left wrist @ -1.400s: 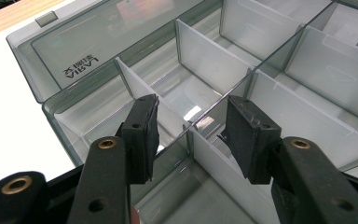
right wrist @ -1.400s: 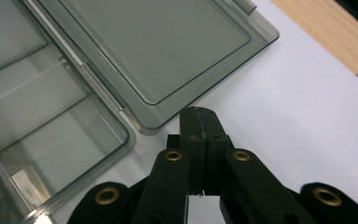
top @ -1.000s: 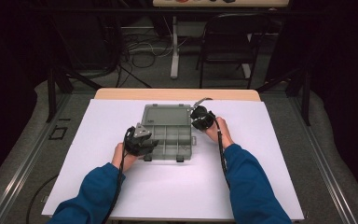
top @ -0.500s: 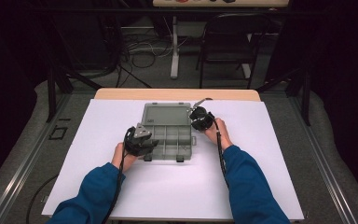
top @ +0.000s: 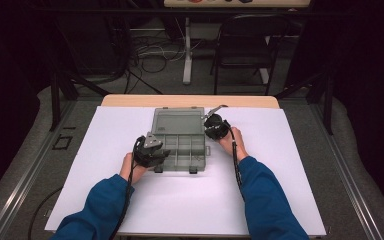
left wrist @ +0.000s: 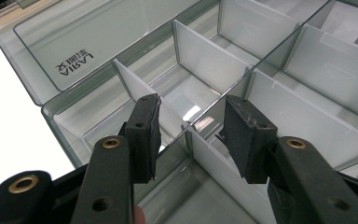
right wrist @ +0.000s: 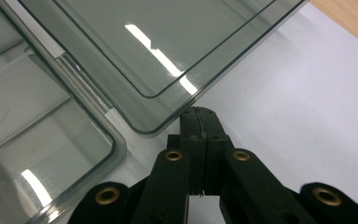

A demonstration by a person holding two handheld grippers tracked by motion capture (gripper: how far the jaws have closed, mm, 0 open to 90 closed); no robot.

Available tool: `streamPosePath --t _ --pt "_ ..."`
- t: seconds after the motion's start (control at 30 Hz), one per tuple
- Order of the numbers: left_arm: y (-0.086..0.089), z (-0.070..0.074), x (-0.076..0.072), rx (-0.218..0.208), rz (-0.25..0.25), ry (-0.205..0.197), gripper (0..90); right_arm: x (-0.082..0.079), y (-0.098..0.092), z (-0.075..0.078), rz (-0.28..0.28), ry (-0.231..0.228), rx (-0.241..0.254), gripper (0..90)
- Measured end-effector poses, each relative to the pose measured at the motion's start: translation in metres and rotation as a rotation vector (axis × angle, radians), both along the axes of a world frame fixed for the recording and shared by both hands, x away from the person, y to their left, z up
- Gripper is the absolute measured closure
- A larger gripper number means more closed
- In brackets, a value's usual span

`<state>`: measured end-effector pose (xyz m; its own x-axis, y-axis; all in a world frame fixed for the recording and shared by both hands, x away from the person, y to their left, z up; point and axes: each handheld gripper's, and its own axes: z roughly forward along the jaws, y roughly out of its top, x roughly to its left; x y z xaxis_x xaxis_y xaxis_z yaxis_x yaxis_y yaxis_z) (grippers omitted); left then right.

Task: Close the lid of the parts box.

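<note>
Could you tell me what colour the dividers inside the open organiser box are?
The dividers are frosted translucent white, clearest in the left gripper view.

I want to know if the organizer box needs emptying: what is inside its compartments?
The organizer box lies open; the compartments seen past the left gripper hold only white dividers. Compartments beneath that gripper's jaws are partly covered.

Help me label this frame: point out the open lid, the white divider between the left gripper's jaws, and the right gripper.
lid (right wrist: 135, 46), right gripper view, on its clear panel
divider (left wrist: 137, 88), left gripper view, on its white face
right gripper (right wrist: 199, 114), right gripper view, at its closed tips
</note>
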<state>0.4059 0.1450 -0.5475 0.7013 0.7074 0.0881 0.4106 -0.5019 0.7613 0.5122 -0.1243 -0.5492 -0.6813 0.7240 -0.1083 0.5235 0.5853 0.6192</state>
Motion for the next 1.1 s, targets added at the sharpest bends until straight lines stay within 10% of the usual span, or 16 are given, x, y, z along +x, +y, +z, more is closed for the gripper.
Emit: streamPosePath --t 1.1 --pt "0.0012 -0.0005 0.0002 -0.012 -0.003 -0.001 56.9 0.0029 -0.0045 0.0006 -0.007 -0.08 0.065 90.0"
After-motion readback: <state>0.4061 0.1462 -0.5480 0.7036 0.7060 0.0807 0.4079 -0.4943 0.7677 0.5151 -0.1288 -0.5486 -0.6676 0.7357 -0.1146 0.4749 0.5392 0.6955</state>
